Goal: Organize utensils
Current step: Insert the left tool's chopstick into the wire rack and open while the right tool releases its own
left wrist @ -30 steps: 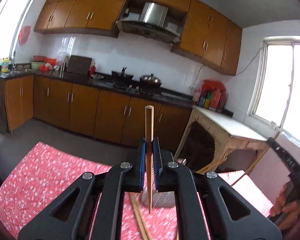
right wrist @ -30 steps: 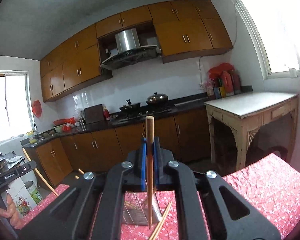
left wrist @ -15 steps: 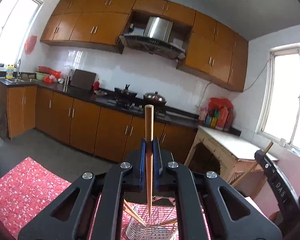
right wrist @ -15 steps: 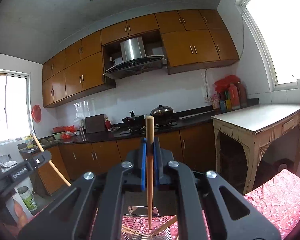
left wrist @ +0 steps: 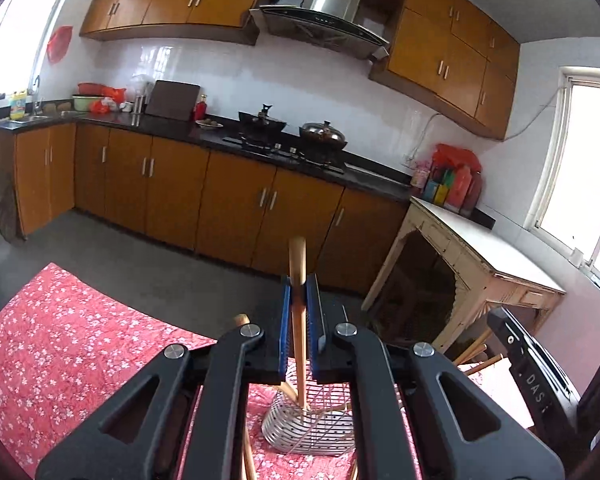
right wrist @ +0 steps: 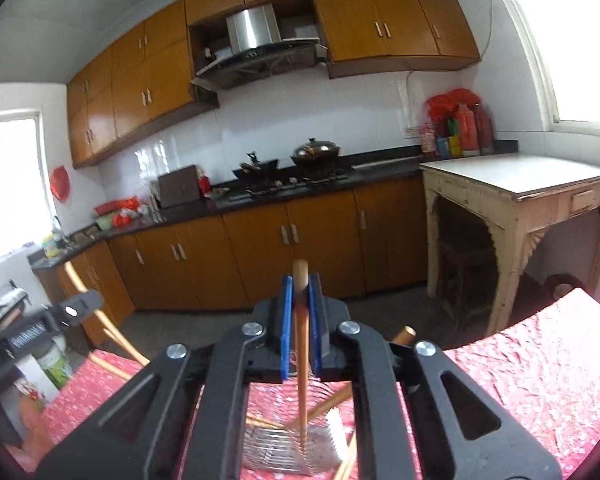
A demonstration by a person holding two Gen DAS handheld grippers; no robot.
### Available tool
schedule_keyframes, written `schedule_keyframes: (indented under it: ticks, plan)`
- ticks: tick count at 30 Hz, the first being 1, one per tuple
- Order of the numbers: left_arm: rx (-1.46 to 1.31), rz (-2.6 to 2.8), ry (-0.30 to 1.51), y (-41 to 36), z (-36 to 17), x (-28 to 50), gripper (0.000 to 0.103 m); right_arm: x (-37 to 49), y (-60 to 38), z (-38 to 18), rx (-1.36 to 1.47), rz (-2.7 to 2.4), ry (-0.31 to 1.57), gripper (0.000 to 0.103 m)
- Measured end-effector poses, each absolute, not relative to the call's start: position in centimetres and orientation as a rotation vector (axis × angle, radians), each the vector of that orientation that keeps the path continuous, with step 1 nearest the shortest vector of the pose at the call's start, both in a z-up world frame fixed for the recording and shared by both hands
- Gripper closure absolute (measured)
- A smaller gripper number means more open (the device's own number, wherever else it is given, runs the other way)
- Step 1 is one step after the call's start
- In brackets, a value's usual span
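Observation:
My left gripper (left wrist: 299, 280) is shut on a wooden chopstick (left wrist: 298, 320) held upright; its lower tip reaches into a wire utensil basket (left wrist: 308, 428) on the red floral tablecloth (left wrist: 60, 344). My right gripper (right wrist: 300, 280) is shut on another wooden chopstick (right wrist: 301, 360), upright, its tip down in the same wire basket (right wrist: 284, 448). Other chopsticks (right wrist: 328, 404) lean in the basket. The right gripper shows at the right edge of the left wrist view (left wrist: 536, 380); the left gripper shows at the left edge of the right wrist view (right wrist: 60, 316).
Beyond the table's far edge are the grey floor (left wrist: 140, 264), orange kitchen cabinets (left wrist: 236, 208) and a stove with pots (left wrist: 292, 132). A worn cream side table (left wrist: 480, 256) stands at the right. More chopsticks lie on the cloth by the basket (left wrist: 248, 456).
Both grippers have tilted and dropped toward the table, bringing the tips of their chopsticks down into the wire basket. Both stay shut on their chopsticks.

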State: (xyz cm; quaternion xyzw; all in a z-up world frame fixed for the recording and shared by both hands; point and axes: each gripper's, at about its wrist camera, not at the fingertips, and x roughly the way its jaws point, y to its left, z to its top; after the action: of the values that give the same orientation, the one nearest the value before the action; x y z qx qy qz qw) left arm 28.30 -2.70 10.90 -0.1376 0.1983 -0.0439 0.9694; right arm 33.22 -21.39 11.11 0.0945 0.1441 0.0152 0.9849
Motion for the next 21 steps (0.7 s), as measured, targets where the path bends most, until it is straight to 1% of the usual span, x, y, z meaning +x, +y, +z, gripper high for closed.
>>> schedule_keyframes:
  ticks: [1, 2, 4, 5, 10, 14, 18, 21]
  plan:
    - [-0.277, -0.089, 0.403, -2.8, 11.1, 28.4, 0.093, 32.9, -21.6, 11.0, 0.188, 0.019, 0.286, 0.075]
    - [-0.273, -0.085, 0.405, -2.6, 11.3, 28.1, 0.09, 32.6, -21.8, 11.0, 0.185, 0.007, 0.28, 0.073]
    - [-0.269, -0.072, 0.397, -2.1, 11.7, 27.4, 0.074, 31.8, -22.4, 11.0, 0.181, -0.014, 0.275, 0.073]
    - [-0.267, -0.065, 0.388, -1.8, 12.0, 26.9, 0.072, 31.3, -22.8, 10.9, 0.184, -0.018, 0.273, 0.073]
    - [-0.262, -0.051, 0.375, -0.7, 12.8, 24.8, 0.07, 28.3, -24.6, 10.5, 0.195, -0.05, 0.27, 0.07]
    - [-0.246, -0.026, 0.37, 0.6, 12.4, 22.4, 0.066, 25.6, -25.9, 8.3, 0.202, -0.068, 0.321, 0.07]
    - [-0.238, 0.012, 0.391, 2.4, 10.2, 19.8, 0.063, 23.9, -26.5, 4.2, 0.231, -0.064, 0.439, 0.07]
    - [-0.221, 0.03, 0.451, 3.1, 7.0, 19.0, 0.058, 23.5, -26.3, 0.0, 0.258, -0.046, 0.563, 0.07]
